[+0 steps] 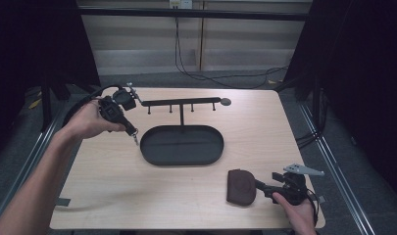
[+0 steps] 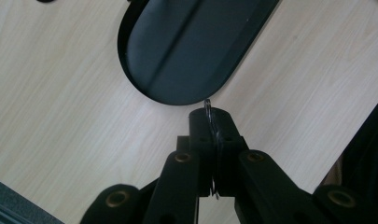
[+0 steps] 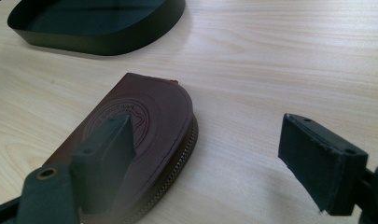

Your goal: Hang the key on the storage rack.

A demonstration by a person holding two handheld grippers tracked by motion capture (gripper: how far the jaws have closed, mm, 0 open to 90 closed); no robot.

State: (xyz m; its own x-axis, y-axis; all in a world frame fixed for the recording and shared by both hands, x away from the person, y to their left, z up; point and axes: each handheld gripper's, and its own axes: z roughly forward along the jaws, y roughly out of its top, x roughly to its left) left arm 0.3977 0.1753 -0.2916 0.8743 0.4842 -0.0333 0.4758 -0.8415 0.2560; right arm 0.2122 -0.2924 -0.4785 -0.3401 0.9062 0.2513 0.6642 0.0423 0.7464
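Note:
My left gripper hovers above the table just left of the black oval tray, tilted down toward it. Its jaws are shut on a small metal key ring, which pokes out past the tips of the left gripper; a small piece dangles below it. A brown leather zip pouch lies flat near the front right. My right gripper rests low beside it, open. In the right gripper view, one finger sits over the pouch and the other stands off to its right.
A black stand with a row of hooks rises from the back of the oval tray. The light wooden table ends near the right hand. Cables run across the floor behind.

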